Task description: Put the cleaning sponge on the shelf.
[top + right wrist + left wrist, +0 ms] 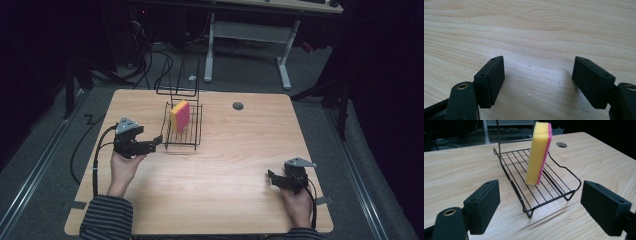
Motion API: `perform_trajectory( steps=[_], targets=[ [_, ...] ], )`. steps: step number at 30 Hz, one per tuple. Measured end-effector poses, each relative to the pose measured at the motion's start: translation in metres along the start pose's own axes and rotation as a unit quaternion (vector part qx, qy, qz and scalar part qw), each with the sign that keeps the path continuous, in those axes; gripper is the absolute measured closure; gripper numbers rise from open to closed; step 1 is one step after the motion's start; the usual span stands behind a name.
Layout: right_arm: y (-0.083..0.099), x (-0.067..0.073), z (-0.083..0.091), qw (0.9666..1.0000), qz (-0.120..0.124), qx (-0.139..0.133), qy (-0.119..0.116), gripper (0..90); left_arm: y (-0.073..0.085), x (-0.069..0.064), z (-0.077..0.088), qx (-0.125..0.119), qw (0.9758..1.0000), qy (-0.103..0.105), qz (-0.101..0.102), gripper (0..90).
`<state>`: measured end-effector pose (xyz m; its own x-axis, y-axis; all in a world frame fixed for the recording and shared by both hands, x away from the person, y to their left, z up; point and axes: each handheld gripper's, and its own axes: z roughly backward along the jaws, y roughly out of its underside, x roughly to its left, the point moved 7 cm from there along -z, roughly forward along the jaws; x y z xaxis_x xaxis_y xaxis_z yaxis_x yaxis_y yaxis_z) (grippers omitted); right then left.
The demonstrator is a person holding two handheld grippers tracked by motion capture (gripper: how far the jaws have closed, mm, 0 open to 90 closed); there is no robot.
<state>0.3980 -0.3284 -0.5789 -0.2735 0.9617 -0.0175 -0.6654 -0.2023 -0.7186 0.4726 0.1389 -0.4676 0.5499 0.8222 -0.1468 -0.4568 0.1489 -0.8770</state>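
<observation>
Left gripper view is showing me the sponge (538, 155) standing on end in the wire rack (554, 188), straight ahead of my left gripper (540, 207), long axis upright. I am holding its fingers wide apart, gripping nothing. My right gripper (537, 82) is hovering far off over bare surface (529, 30), fingers equally spread and empty.

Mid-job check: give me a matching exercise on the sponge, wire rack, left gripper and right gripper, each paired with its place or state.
1. sponge
2. wire rack
3. left gripper
4. right gripper

a. open over bare wood near the table's right front corner
b. stands on edge, yellow and pink
c. open, facing the rack's end
d. black, sits on the table

Pairs: 1-b, 2-d, 3-c, 4-a
</observation>
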Motion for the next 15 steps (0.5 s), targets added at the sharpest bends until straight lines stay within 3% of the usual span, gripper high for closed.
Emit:
perform_trajectory(
  steps=[11, 15],
  targets=[
    [0.000, 0.000, 0.000, 1.0000, -0.002, 0.001, 0.000, 26.4, 0.002, 0.004, 0.009, -0.010, 0.9999, -0.003, 0.012, 16.6],
    [0.000, 0.000, 0.000, 1.0000, 0.000, 0.000, 0.000, 26.4, 0.003, 0.003, 0.013, -0.014, 0.9996, 0.012, 0.022, 16.7]
  ],
)
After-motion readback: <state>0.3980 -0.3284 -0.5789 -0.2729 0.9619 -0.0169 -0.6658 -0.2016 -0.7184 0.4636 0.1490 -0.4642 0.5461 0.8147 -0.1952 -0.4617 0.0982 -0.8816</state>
